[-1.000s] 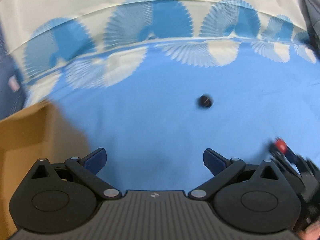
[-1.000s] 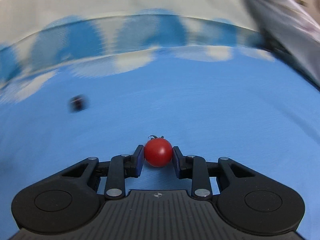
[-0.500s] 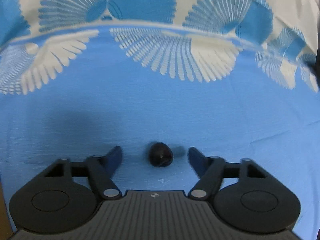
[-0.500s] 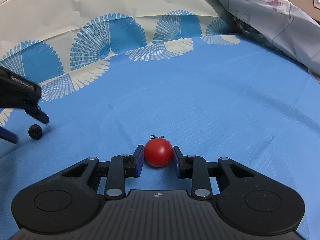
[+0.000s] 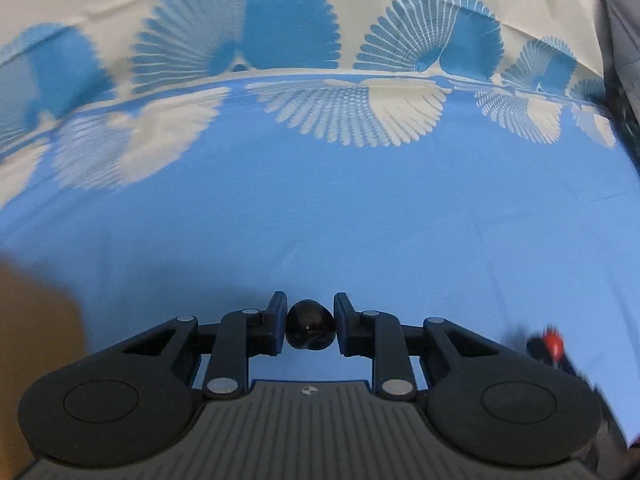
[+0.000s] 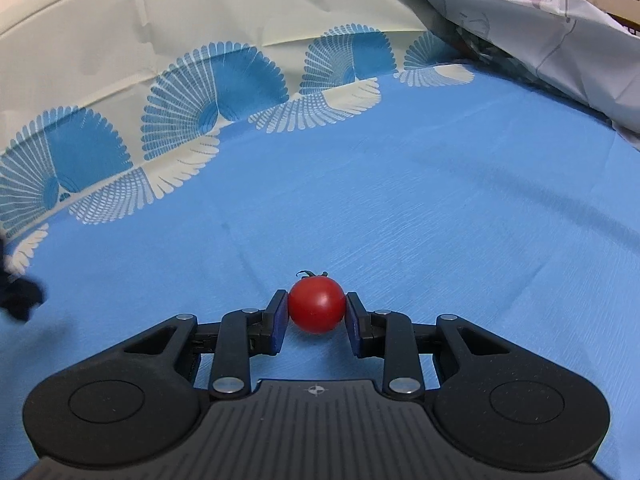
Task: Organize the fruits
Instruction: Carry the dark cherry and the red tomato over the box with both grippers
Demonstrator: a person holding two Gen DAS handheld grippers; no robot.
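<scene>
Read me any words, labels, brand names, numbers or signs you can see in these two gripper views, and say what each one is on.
No readable text in either view.
left gripper body: a small round emblem, no letters.
right gripper body: a small cross-in-circle emblem, no letters.
Pale printed fabric, top right: small drawn motifs, no legible words.
Blue tablecloth: fan pattern only.

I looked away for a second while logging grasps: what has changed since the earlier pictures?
The left gripper moved in over the small dark round fruit on the blue tablecloth and its fingers closed from wide open onto it. The right gripper stayed shut on the red cherry tomato.
</scene>
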